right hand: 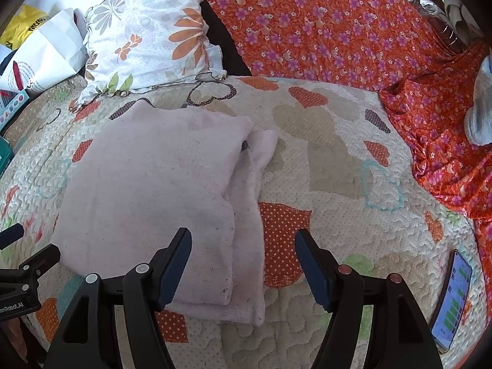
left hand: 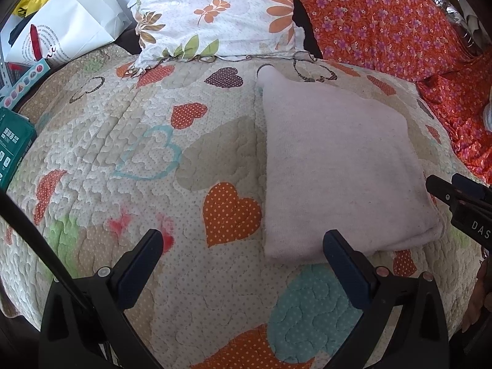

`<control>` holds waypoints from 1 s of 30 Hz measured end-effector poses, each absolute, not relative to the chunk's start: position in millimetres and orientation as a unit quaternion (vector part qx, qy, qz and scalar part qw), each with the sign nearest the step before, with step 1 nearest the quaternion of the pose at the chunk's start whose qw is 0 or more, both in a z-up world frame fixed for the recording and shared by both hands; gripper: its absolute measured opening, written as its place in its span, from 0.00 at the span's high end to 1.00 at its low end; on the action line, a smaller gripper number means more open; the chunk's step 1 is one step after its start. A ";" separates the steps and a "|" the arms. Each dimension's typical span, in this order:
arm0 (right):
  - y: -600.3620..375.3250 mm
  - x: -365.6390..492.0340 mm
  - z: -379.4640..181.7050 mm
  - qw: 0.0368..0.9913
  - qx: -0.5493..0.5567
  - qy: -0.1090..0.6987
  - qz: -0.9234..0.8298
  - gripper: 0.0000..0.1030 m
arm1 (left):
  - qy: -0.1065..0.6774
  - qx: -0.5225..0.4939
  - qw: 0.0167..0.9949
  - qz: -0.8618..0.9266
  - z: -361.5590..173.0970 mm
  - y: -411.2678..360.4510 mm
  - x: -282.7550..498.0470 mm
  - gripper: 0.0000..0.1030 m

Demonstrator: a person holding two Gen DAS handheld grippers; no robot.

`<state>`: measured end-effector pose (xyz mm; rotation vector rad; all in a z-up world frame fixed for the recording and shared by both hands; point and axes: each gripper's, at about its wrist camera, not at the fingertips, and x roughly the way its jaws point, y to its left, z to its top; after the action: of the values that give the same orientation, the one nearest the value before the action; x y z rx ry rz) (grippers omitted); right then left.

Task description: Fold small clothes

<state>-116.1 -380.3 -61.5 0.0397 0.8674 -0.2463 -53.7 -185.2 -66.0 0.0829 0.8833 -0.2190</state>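
Note:
A pale pink garment lies folded flat on the heart-patterned quilt. In the right wrist view the pink garment shows a second layer sticking out along its right edge. My left gripper hovers open over the quilt, its right finger at the garment's near left corner, nothing between its fingers. My right gripper stands open above the garment's near right edge, and the cloth lies under it ungripped. The right gripper also pokes in at the right edge of the left wrist view.
A floral pillow and an orange flowered cloth lie at the far side. White paper bags and a green box sit at the left. A phone rests on the quilt at the near right. A grey sock lies far right.

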 end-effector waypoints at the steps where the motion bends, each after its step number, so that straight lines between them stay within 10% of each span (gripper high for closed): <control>1: -380.2 -116.1 -61.5 0.900 0.019 0.419 -0.119 0.28 | 0.425 0.041 0.898 -0.105 -65.8 -185.4 -54.2 0.00; 30: -375.6 -117.6 -56.5 0.907 0.019 0.404 -0.115 0.26 | 0.427 0.036 0.897 -0.109 -65.6 -187.0 -54.4 0.00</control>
<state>-117.6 -375.6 -56.5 0.0387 0.8336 -0.2375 -54.4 -187.0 -65.6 0.0737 0.8838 -0.2257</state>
